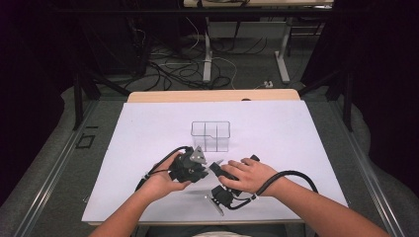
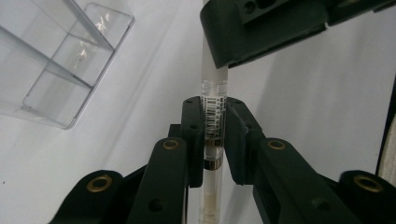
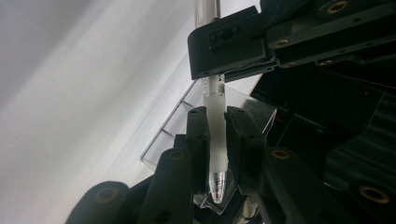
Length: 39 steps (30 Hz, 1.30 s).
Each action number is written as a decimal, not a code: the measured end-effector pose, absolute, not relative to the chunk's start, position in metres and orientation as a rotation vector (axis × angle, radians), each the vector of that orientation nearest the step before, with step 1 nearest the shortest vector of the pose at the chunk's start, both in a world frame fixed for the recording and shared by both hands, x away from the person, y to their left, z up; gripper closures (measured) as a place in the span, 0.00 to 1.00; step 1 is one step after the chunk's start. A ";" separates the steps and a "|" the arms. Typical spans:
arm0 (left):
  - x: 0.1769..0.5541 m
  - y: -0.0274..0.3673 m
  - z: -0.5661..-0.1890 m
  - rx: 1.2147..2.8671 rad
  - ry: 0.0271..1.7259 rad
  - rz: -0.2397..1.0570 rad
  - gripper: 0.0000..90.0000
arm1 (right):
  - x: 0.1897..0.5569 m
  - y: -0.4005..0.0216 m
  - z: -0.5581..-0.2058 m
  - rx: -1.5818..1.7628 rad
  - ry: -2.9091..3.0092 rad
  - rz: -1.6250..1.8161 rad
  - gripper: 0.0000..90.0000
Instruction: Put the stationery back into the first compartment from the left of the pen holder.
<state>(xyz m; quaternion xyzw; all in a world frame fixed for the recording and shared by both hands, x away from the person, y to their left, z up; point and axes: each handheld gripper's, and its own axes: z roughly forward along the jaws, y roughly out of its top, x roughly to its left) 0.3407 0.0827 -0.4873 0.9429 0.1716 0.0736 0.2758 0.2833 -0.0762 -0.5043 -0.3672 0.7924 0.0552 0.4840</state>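
Both tongs, left (image 2: 215,135) and right (image 3: 217,140), clench one pen (image 2: 214,116); opposed pulling could snap it; organizer (image 1: 211,136) at 12 o'clock.

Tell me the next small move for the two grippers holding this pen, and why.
Probably pull the two grippers straight apart along the pen. The left gripper is shut on the barcoded barrel, and the right gripper is shut on the frosted tip end, so both halves are gripped. The clear organizer sits just beyond, likely the destination afterwards.
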 end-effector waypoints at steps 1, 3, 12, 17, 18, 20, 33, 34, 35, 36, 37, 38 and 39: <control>0.342 0.084 -0.487 2.526 0.476 0.195 0.88 | 0.283 -0.076 -0.504 -0.898 1.921 0.140 0.83; 0.344 0.087 -0.486 2.507 0.505 0.185 0.88 | 0.283 -0.075 -0.504 -0.902 1.923 0.134 0.79; 0.350 0.099 -0.482 2.421 0.611 0.205 0.88 | 0.284 -0.074 -0.506 -0.899 1.919 0.153 0.67; 0.354 0.106 -0.478 2.381 0.648 0.211 0.88 | 0.286 -0.076 -0.506 -0.856 1.934 0.183 0.60; 0.355 0.107 -0.478 2.360 0.660 0.222 0.88 | 0.287 -0.076 -0.507 -0.861 1.934 0.194 0.58; 0.356 0.109 -0.478 2.332 0.677 0.222 0.88 | 0.288 -0.078 -0.507 -0.864 1.948 0.167 0.57; 0.367 0.120 -0.465 2.152 0.718 0.262 0.88 | 0.299 -0.083 -0.501 -0.661 2.030 0.170 0.44; 0.368 0.121 -0.463 2.146 0.722 0.265 0.88 | 0.299 -0.084 -0.502 -0.647 2.030 0.166 0.41; 0.369 0.122 -0.462 2.141 0.716 0.266 0.88 | 0.299 -0.085 -0.503 -0.624 2.042 0.170 0.39; 0.370 0.123 -0.459 2.138 0.715 0.267 0.88 | 0.301 -0.086 -0.502 -0.613 2.053 0.179 0.37; 0.371 0.124 -0.458 2.125 0.722 0.265 0.88 | 0.302 -0.087 -0.502 -0.593 2.059 0.197 0.34; 0.372 0.124 -0.458 2.095 0.727 0.286 0.88 | 0.302 -0.088 -0.503 -0.581 2.066 0.207 0.31; 0.373 0.125 -0.456 2.092 0.722 0.289 0.88 | 0.303 -0.089 -0.503 -0.566 2.075 0.215 0.29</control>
